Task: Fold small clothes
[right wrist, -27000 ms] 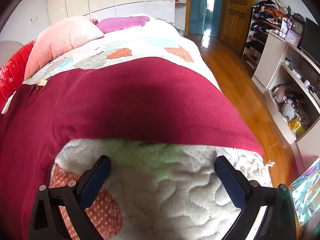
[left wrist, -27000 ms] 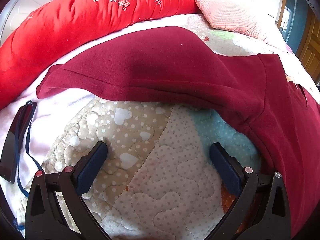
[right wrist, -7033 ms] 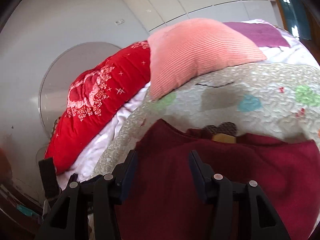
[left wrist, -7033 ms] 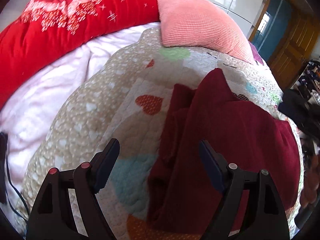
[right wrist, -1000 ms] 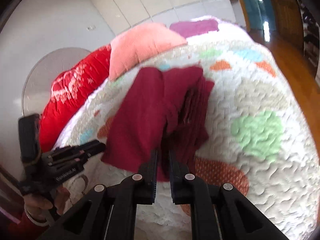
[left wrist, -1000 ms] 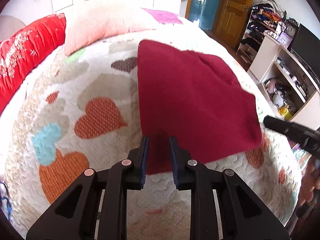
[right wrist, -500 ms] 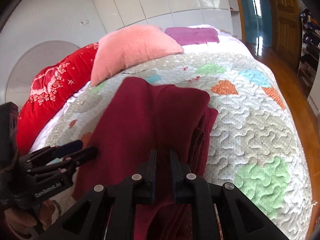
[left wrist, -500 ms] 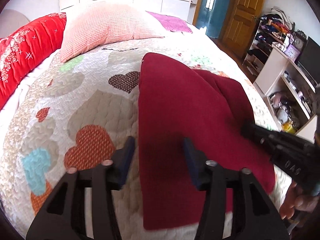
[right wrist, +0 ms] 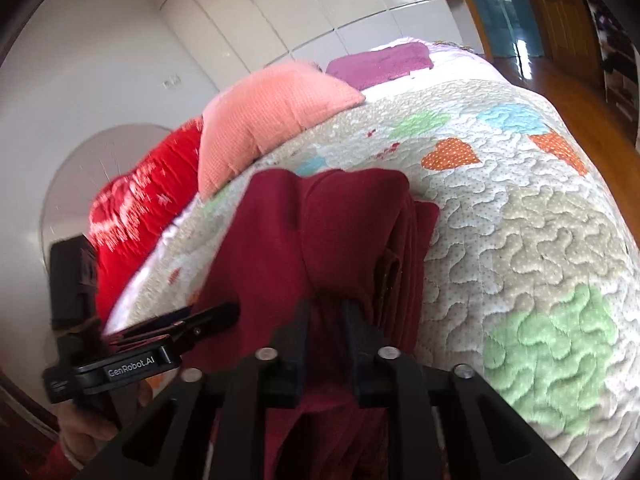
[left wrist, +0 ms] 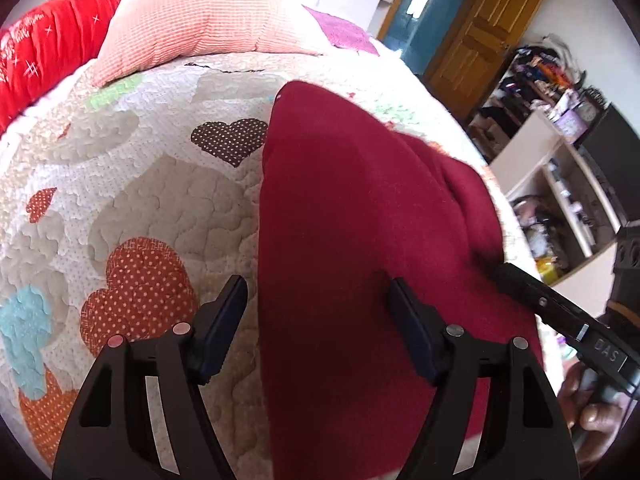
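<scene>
A dark red garment (left wrist: 360, 220) lies folded in a long stack on the heart-patterned quilt (left wrist: 140, 184). My left gripper (left wrist: 316, 312) hovers over its near end with the jaws opening. They stand wide, the garment's left edge lies between them, and the pads (left wrist: 226, 312) are clear of the cloth. In the right wrist view the garment (right wrist: 320, 220) shows stacked layers along its right side. My right gripper (right wrist: 326, 330) sits at its near edge. Its jaws are only narrowly parted and just opening, with a raised fold of the cloth still pinched between them.
A pink pillow (left wrist: 200, 16) and a red bolster (left wrist: 48, 52) lie at the head of the bed. A purple cloth (right wrist: 380, 62) is beyond them. White shelves (left wrist: 560, 200) and a wooden door (left wrist: 480, 32) stand to the right of the bed. A person's hand (left wrist: 592, 404) grips the right tool.
The left jaws have spread apart and let go of the garment's corner. The lifted end now lies flat on the stack. Both grippers have moved forward over the garment.
</scene>
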